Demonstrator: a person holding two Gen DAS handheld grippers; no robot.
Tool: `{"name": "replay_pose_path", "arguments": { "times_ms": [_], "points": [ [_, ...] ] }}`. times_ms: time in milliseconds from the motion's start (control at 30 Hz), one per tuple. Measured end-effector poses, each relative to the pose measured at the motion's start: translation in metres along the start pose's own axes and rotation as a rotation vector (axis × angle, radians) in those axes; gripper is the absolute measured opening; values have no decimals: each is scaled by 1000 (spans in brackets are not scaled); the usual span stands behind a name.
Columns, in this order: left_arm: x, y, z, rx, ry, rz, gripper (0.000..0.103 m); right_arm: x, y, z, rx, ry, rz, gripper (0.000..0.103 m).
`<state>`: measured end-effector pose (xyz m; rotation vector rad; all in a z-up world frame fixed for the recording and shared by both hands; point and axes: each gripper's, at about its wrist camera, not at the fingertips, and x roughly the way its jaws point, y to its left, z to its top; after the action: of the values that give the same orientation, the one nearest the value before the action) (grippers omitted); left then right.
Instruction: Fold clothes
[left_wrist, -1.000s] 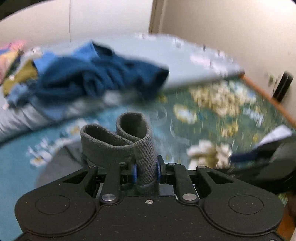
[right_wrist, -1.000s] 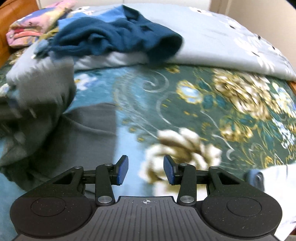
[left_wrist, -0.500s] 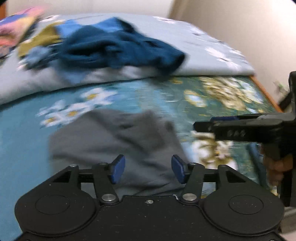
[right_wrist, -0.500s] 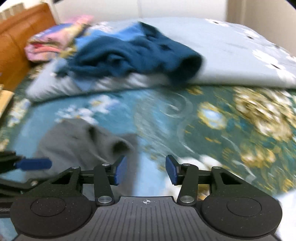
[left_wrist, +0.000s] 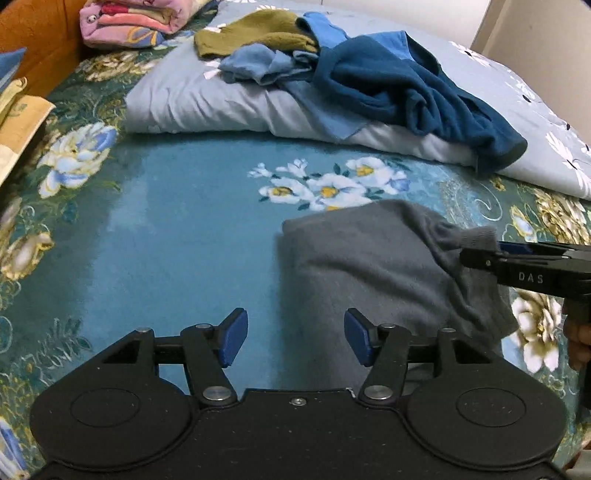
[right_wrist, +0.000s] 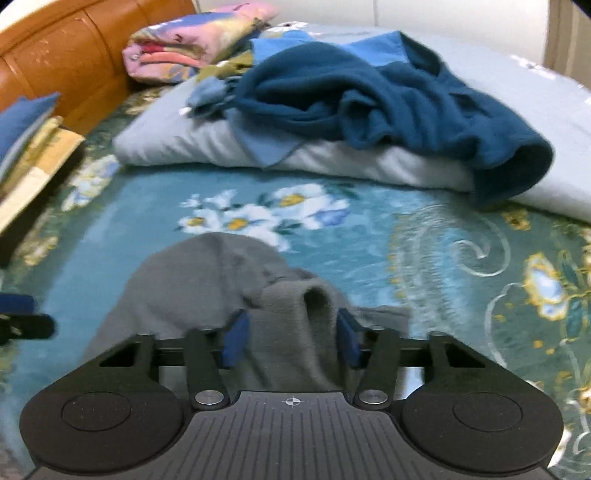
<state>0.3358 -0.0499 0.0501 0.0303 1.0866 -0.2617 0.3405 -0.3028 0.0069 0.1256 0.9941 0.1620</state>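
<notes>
A grey garment (left_wrist: 373, 266) lies folded on the floral bedspread (left_wrist: 177, 229). My left gripper (left_wrist: 295, 341) is open and empty, just above the garment's near left edge. My right gripper (right_wrist: 291, 341) is open with a raised fold of the grey garment (right_wrist: 295, 332) standing between its fingers; in the left wrist view it reaches in from the right (left_wrist: 476, 254) at the garment's bunched corner. Whether the pads press the cloth I cannot tell.
A pale blue pillow (left_wrist: 192, 107) lies behind, with a dark blue fleece (left_wrist: 406, 88), a light blue cloth (left_wrist: 255, 64) and an olive garment (left_wrist: 255, 35) on it. A folded pink blanket (left_wrist: 129, 22) sits by the orange headboard (right_wrist: 55, 59). Folded items (right_wrist: 33, 147) lie at left.
My left gripper let go of the grey garment, opened and drew back left. The garment now lies on the bed. My right gripper moved left onto the garment's corner.
</notes>
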Motion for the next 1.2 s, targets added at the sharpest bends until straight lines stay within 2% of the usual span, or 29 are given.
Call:
{"name": "replay_pose_path", "arguments": {
  "times_ms": [33, 100, 167, 267, 367, 433, 533, 633, 667, 700, 733, 767, 900, 1067, 1133, 1200],
  "points": [
    [1, -1, -1, -2, 4, -6, 57, -2, 0, -1, 9, 7, 10, 18],
    [2, -2, -2, -9, 9, -17, 57, -6, 1, -3, 28, 21, 32, 7],
    [2, -2, -2, -10, 9, -26, 57, -14, -4, -2, 73, 18, 39, 5],
    [1, -1, -2, -9, 1, -34, 58, -31, -31, 0, 200, -11, -32, 5],
    [6, 2, -3, -30, 15, -34, 59, -14, -57, -7, 312, 66, -66, 6],
    [9, 3, -2, -62, 23, -49, 59, 1, -61, -11, 298, 96, -85, 9],
    [14, 5, 1, -117, 32, -90, 64, 12, -69, -13, 349, 104, -96, 16],
    [26, 0, 2, -118, 70, -135, 69, 6, -74, -15, 400, 95, -73, 18],
    [31, -2, 1, -115, 87, -148, 69, 0, -74, -18, 409, 87, -57, 22],
    [36, -5, -1, -113, 108, -160, 69, -4, -76, -22, 413, 87, -62, 36],
    [40, -6, -4, -118, 127, -175, 69, -9, -77, -26, 417, 87, -67, 43],
    [44, -7, -8, -128, 143, -187, 69, -13, -78, -30, 421, 87, -73, 44],
    [62, -3, -26, -204, 206, -206, 70, -11, -88, -55, 531, 161, -8, 49],
    [67, 15, -33, -347, 204, -249, 67, -5, -92, -73, 647, 174, 29, 52],
    [69, 22, -34, -390, 217, -271, 67, -2, -95, -78, 690, 177, 43, 58],
    [71, 26, -33, -419, 230, -286, 67, 1, -99, -80, 723, 179, 56, 57]
  ]
}}
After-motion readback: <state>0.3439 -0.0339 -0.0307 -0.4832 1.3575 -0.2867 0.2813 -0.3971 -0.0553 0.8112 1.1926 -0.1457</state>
